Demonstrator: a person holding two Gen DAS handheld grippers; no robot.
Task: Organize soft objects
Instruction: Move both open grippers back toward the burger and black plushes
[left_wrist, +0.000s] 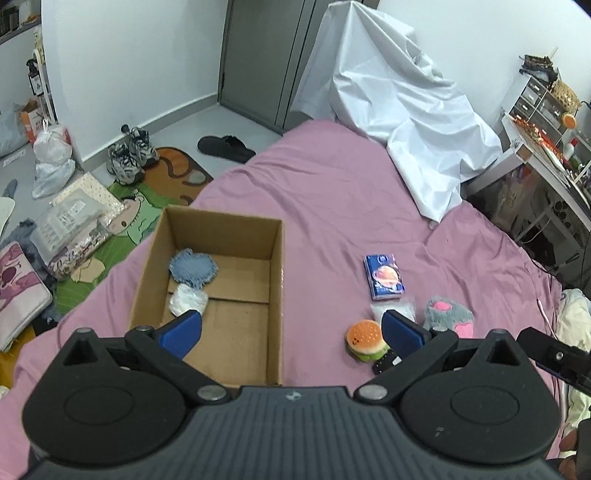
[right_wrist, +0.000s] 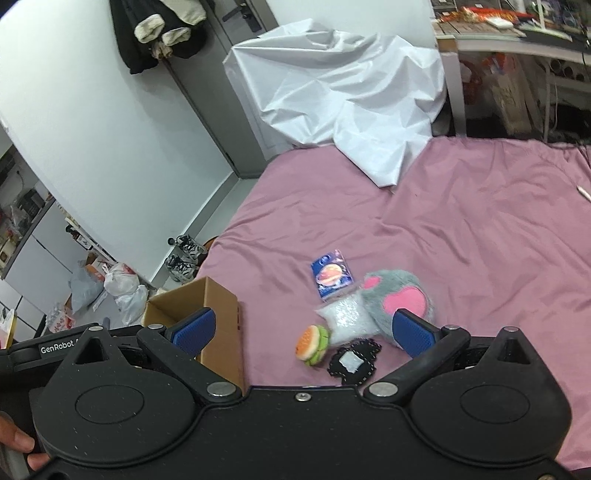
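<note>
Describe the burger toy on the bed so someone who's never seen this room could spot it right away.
On the pink bedsheet, right of the open cardboard box, sits a small cluster of soft things. The burger plush is its leftmost piece, beside the clear glittery pouch and the black patch. It alone has an orange bun and green lettuce.

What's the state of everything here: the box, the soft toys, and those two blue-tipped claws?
Brown cardboard box: open, holding two items.
Blue fuzzy heart: in box.
White pouf: in box.
Burger plush: on bed, tipped sideways.
Grey paw plush: on bed.
Left gripper: open, empty.
Right gripper: open, empty.
</note>
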